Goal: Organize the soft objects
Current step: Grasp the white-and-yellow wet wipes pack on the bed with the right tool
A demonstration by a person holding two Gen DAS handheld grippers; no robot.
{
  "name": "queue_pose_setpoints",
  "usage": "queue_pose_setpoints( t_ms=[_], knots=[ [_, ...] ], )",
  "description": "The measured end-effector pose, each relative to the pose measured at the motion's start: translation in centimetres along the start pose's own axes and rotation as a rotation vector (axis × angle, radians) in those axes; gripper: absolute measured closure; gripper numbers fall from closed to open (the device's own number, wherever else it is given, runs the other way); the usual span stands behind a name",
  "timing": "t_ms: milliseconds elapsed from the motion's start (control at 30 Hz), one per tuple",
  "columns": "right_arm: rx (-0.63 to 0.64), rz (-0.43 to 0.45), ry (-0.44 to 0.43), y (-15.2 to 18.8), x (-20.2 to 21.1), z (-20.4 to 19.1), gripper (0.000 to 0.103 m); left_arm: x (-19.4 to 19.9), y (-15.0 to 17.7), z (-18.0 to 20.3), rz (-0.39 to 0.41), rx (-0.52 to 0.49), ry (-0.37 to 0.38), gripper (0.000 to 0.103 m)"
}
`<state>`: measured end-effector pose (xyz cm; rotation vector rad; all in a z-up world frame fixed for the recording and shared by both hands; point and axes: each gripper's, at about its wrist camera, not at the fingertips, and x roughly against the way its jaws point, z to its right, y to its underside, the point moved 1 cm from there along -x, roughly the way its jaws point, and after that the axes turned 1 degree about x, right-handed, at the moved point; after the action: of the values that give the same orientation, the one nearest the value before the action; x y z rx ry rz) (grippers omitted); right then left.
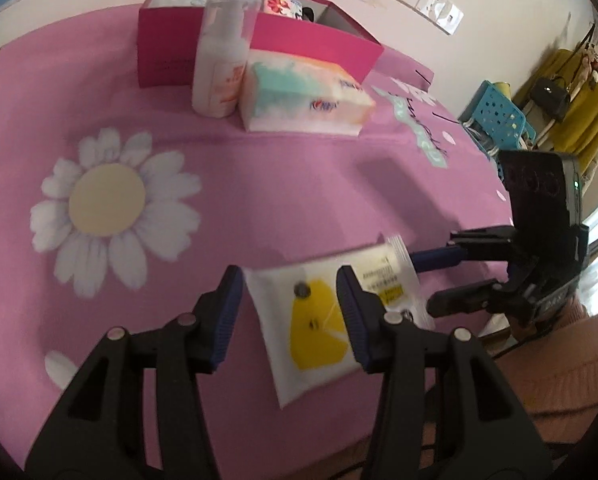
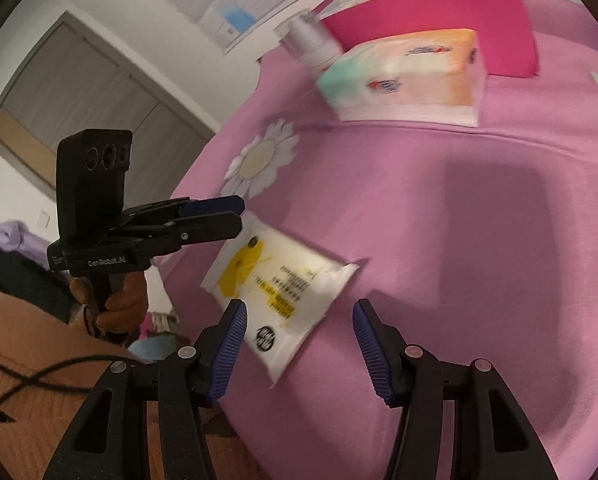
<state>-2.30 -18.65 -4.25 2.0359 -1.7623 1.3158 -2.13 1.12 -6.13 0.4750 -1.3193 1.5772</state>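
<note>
A flat white soft packet (image 1: 311, 320) with a yellow shape printed on it lies on the pink cloth (image 1: 259, 184) near the front edge. My left gripper (image 1: 291, 316) hovers over it, open, a blue pad on each side and neither pressing. In the right wrist view the same packet (image 2: 275, 280) lies just ahead of my right gripper (image 2: 299, 340), which is open, its left pad over the packet's near corner. The left gripper (image 2: 239, 216) shows there at the packet's far corner. The right gripper (image 1: 423, 280) points at the packet's right end.
A pastel tissue pack (image 1: 305, 96) and a white pump bottle (image 1: 219, 68) stand in front of a pink open box (image 1: 319, 40) holding small packs. A blue basket (image 1: 495, 112) sits past the right edge. A sleeve (image 2: 39, 360) is at lower left.
</note>
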Motion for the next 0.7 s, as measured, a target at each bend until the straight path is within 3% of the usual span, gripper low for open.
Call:
queue_pose_setpoints(
  t_ms=[200, 333, 500, 700],
  knots=[
    [-0.007, 0.005, -0.009, 0.0, -0.4, -0.1, 0.047, 0.6, 1.6, -0.5, -0.050, 0.019, 0.028, 0.053],
    [-0.017, 0.021, -0.016, 0.0, -0.4, 0.2, 0.047, -0.1, 2.4, -0.3, -0.098, 0.032, 0.097, 0.052],
    [-0.007, 0.028, -0.008, -0.1, -0.8, -0.2, 0.047, -0.3, 2.2, 0.3, -0.083, 0.028, 0.120, 0.043],
    [-0.030, 0.060, 0.016, -0.1, -0.3, 0.2, 0.047, -1.2, 1.0, 0.9, -0.054, 0.036, 0.103, 0.043]
  ],
)
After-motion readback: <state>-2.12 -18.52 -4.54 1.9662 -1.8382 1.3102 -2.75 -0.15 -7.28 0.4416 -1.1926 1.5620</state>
